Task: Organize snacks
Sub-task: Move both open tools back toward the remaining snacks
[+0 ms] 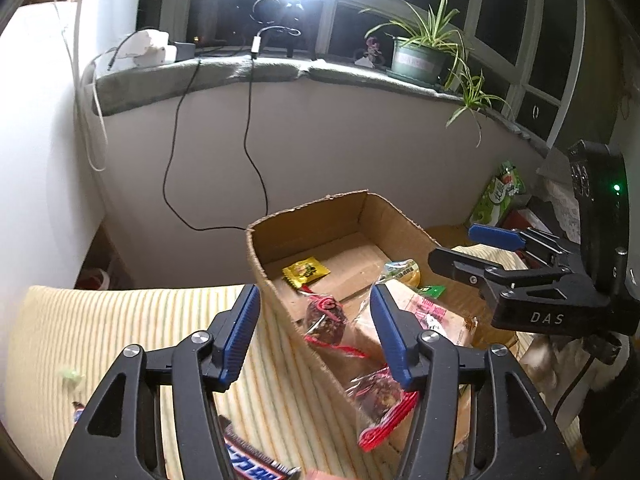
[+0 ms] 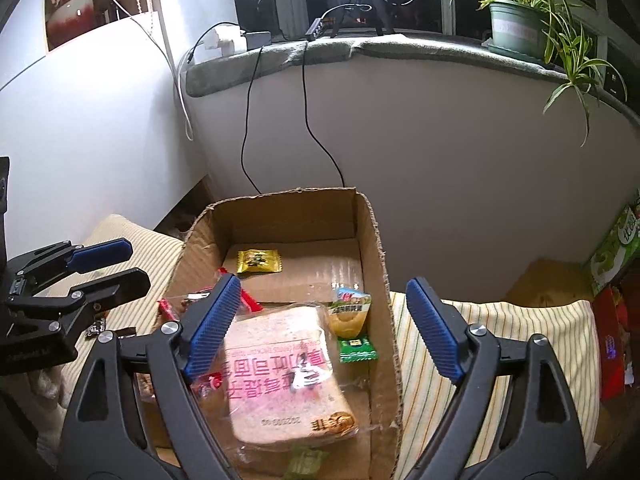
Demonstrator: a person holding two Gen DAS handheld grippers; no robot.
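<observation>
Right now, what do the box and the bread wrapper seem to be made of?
Box: looks like brown corrugated cardboard, matte; its top edges are rough and fluted.
Bread wrapper: probably thin clear plastic film, glossy; the slice shows through, with pink print and shiny wrinkles.

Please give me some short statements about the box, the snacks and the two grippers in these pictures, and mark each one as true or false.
1. The cardboard box already holds several snacks. True.
2. The wrapped bread slice lies on the striped cloth outside the box. False: it lies inside the box.
3. The jaws of the right gripper stand open with nothing gripped. True.
4. The small yellow packet sits near the far wall of the box. True.
5. The left gripper is clamped on a red-tied snack bag. False: its jaws are open and press on nothing; the bags lie in the box.
6. No snack is left on the striped cloth. False: a chocolate bar lies there.
</observation>
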